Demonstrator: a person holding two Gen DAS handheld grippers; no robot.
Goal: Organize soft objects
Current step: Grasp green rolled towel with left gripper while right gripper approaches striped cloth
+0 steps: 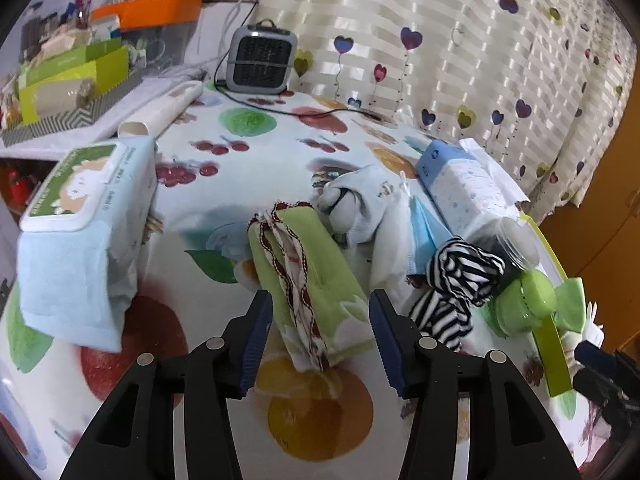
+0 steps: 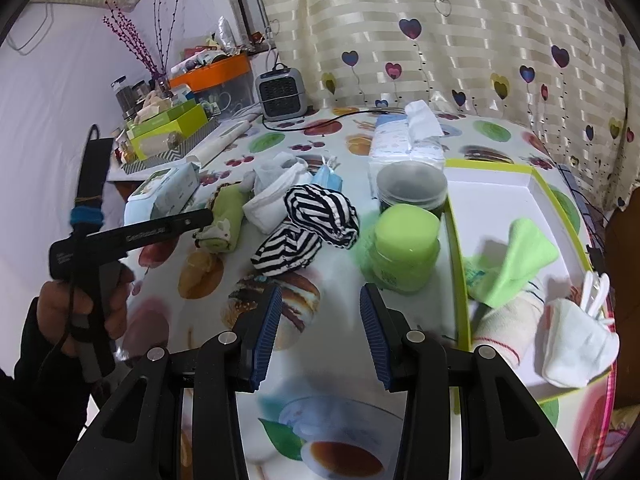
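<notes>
A folded green cloth with red trim (image 1: 320,272) lies on the fruit-print table between the fingers of my left gripper (image 1: 320,340), which is open; the pads stand clear of the cloth on both sides. To its right is a black-and-white striped cloth (image 1: 460,276) (image 2: 316,224), and behind it a pale blue and white cloth (image 1: 360,208) beside a blue face mask (image 1: 422,232). My right gripper (image 2: 318,328) hovers open and empty over the table, short of the striped cloth. A green-rimmed white box (image 2: 488,200) at the right holds a green cloth (image 2: 516,260) and white socks (image 2: 576,348).
A green-lidded jar (image 2: 404,248) and a dark jar (image 2: 412,188) stand left of the box, with a tissue pack (image 2: 400,140) behind. A wet-wipes pack (image 1: 88,188) sits at the table's left. A grey heater (image 1: 260,60) and its cord are at the back. A hand (image 2: 80,304) holds the left tool.
</notes>
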